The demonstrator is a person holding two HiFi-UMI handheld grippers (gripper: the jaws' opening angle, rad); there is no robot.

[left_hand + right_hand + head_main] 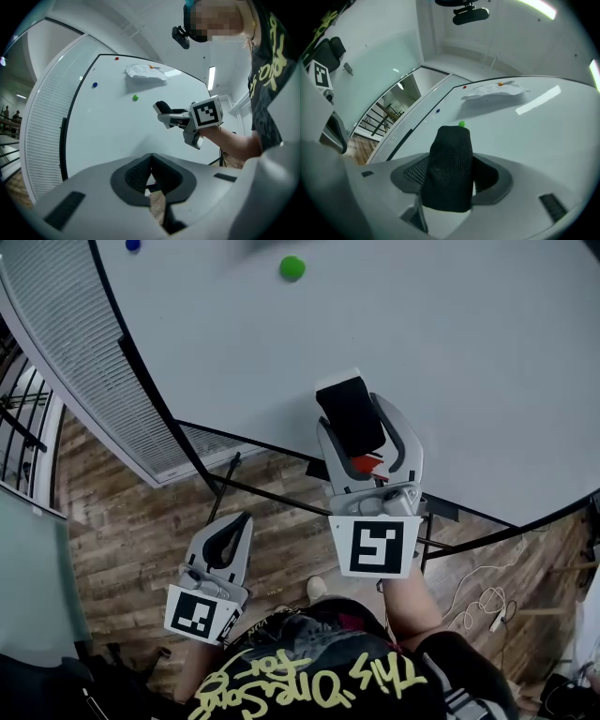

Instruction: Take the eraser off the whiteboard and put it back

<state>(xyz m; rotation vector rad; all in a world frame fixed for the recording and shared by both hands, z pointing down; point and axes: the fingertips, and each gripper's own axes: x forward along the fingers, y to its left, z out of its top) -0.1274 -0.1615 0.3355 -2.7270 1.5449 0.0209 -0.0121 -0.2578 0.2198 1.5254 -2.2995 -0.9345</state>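
Clamped between the jaws of my right gripper [356, 418] is the eraser [450, 164], a black rounded block with a coarse woven face, held by its sides, I judge, so it can go flat onto the whiteboard [450, 343]. It sits over the glossy board's lower edge, well below the green magnet [292, 267]; I cannot tell whether they touch. Below that edge my left gripper [225, 545] hangs idle, jaws closed on nothing.
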